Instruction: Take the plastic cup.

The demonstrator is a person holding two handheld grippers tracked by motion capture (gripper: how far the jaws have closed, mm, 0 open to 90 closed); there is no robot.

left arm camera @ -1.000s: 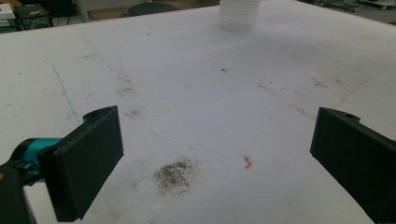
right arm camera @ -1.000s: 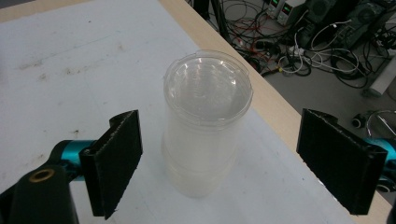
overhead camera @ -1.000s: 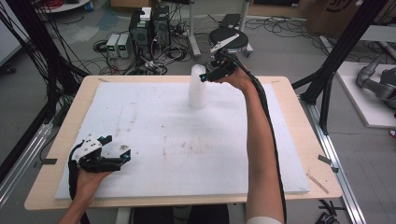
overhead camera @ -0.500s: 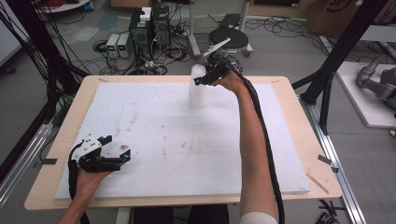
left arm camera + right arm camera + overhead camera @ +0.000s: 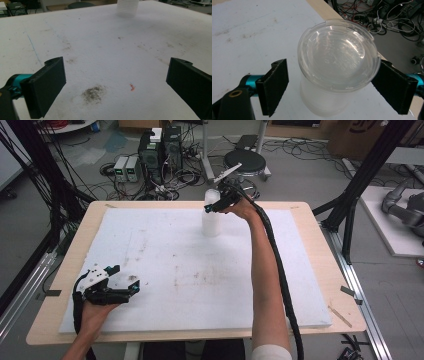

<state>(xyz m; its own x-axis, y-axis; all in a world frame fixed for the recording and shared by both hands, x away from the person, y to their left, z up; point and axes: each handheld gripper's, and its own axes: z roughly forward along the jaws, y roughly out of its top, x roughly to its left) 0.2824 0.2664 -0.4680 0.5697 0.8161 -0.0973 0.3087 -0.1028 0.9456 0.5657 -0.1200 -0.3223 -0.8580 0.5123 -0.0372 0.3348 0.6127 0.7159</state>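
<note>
A translucent white plastic container point(image 5: 210, 220) with a clear lid point(image 5: 337, 53) stands upright at the far middle of the white foam board point(image 5: 200, 270). My right gripper point(image 5: 214, 206) point(image 5: 333, 70) is open, tilted down over the container's top, one jaw on each side of the lid. The right jaw sits at the lid's rim and the left jaw stands apart from it. My left gripper point(image 5: 125, 290) point(image 5: 116, 77) rests open near the front left of the board with nothing between its jaws. The container's base point(image 5: 127, 8) appears far ahead in the left gripper view.
The foam board lies on a wooden table point(image 5: 320, 250) and carries dark smudges point(image 5: 93, 93) and a small red mark point(image 5: 132, 87). Behind the table's far edge stand a black stool point(image 5: 247, 160), electronics boxes point(image 5: 160, 147) and loose cables on the floor.
My right gripper has moved slightly left and down, closing in around the container's lid. The left gripper and the container have stayed in place.
</note>
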